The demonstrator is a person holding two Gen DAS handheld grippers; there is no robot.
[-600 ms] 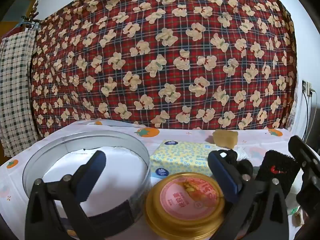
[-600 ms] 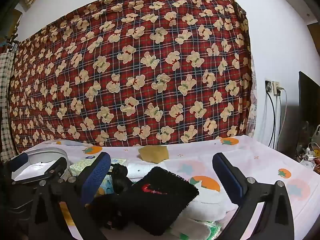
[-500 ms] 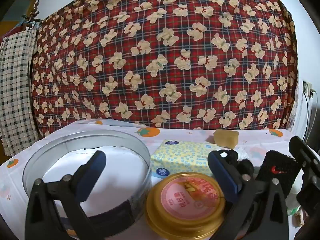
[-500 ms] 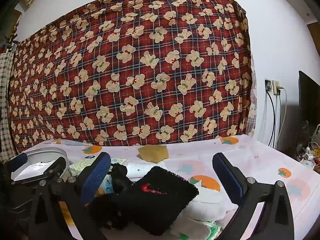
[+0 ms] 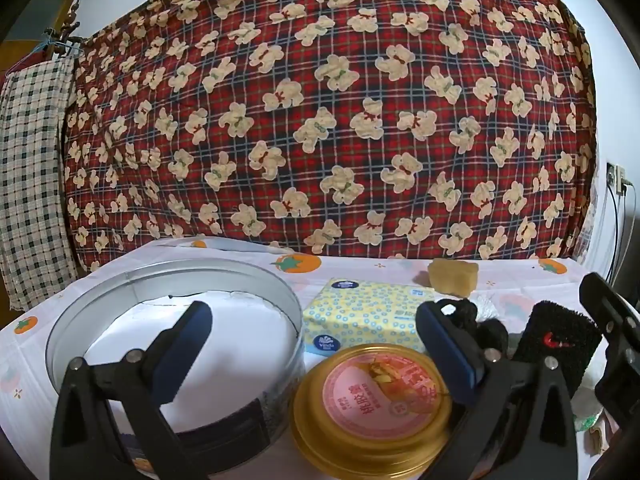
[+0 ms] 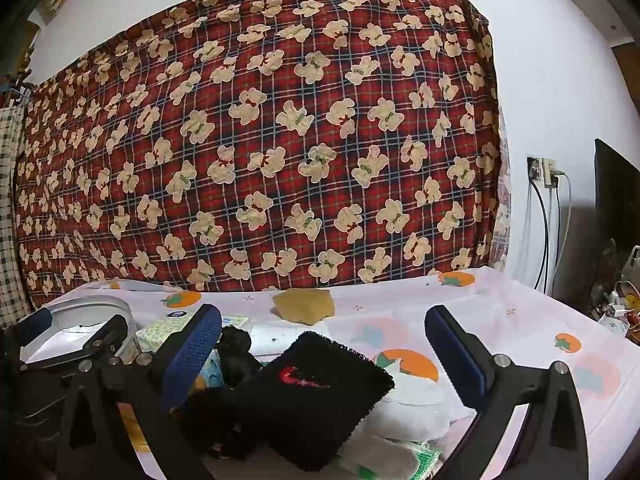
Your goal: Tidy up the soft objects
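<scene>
My left gripper [image 5: 316,340] is open above a round metal tin [image 5: 172,280] and a gold lid [image 5: 376,408] with a pink label; nothing sits between its fingers. Behind lie a yellow tissue pack [image 5: 360,316] and a tan sponge [image 5: 452,276]. To the right, my right gripper [image 6: 324,344] is open over a black wristband [image 6: 316,392] with a red logo, which lies on white cloth [image 6: 412,408] beside a black furry item [image 6: 236,356]. The sponge [image 6: 304,306] shows farther back. The wristband [image 5: 556,344] also appears at the left wrist view's right.
A red plaid bear-print cover [image 5: 328,120] rises behind the table like a wall. The tablecloth [image 6: 520,320] is pale with orange fruit prints. A wall socket with cables [image 6: 544,176] and a dark screen [image 6: 616,200] stand at the right. A checked cloth [image 5: 28,160] hangs at the left.
</scene>
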